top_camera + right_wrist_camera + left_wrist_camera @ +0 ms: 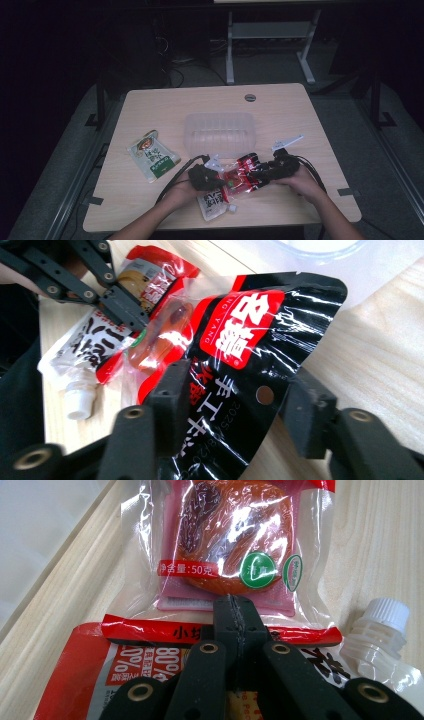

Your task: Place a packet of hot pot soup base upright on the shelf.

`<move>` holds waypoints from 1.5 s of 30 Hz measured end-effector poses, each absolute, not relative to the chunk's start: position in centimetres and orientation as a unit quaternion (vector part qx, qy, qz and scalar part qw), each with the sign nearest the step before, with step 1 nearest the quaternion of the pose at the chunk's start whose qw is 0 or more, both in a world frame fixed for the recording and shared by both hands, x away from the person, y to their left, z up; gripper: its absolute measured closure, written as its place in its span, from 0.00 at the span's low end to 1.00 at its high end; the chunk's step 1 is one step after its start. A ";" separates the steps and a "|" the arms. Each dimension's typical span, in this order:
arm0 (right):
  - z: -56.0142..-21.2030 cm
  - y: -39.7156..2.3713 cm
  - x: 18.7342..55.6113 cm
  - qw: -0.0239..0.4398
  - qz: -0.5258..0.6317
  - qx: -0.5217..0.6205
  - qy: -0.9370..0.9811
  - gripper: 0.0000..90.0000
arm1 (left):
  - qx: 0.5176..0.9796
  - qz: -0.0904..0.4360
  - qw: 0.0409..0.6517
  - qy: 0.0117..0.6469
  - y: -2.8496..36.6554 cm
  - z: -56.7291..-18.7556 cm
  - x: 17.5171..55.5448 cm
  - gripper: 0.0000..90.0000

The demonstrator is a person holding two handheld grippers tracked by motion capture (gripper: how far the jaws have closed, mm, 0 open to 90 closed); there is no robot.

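Observation:
My left gripper [235, 611] is shut on the bottom seam of a clear, red-trimmed snack packet [230, 535] with an orange-brown piece inside. The same packet [239, 180] hangs between the two hands near the table's front edge. My right gripper [237, 400] stands with its jaws apart on either side of a black-and-red foil packet [260, 325], whose lower end lies between them. I see no pad pressing on it. In the high view the right gripper [272, 170] sits just right of the left gripper [220, 179].
A white spouted pouch [212, 202] and another red packet [100, 665] lie under the left gripper. A clear plastic tub [220, 132] stands mid-table behind the hands. A green-and-white packet [152, 156] lies at the left, and a small white wrapper [287, 142] at the right.

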State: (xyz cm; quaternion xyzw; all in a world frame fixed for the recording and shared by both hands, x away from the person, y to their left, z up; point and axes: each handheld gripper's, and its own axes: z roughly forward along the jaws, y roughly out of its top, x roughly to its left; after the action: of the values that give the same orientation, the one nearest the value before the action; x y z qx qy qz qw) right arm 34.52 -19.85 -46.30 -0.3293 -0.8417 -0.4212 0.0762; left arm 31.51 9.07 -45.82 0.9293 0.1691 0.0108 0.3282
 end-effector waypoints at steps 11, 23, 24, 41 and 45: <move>-45.6 -20.1 34.3 0.082 -0.447 -0.316 -0.833 0.78 | 0.928 0.010 0.330 0.172 9.1 -45.8 31.5 1.00; -45.0 -18.8 33.9 0.073 -0.444 -0.291 -0.844 0.85 | 0.928 0.012 0.331 0.172 9.1 -45.8 31.5 1.00; -45.0 -18.8 33.9 0.071 -0.445 -0.291 -0.844 0.86 | 0.928 0.012 0.331 0.172 9.1 -45.8 31.5 1.00; -44.7 -18.7 33.8 0.061 -0.448 -0.275 -0.849 1.00 | 0.928 0.005 0.331 0.173 9.2 -45.8 31.6 1.00; -44.4 -19.0 33.7 0.062 -0.458 -0.273 -0.844 1.00 | 0.922 -0.008 0.344 0.177 9.5 -45.5 31.6 1.00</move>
State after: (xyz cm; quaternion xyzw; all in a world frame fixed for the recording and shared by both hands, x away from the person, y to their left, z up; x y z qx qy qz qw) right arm 33.72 -19.01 -44.45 -0.2732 -0.8435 -0.4583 0.0618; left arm 31.63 9.50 -45.50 0.9221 0.1770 -0.0081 0.3440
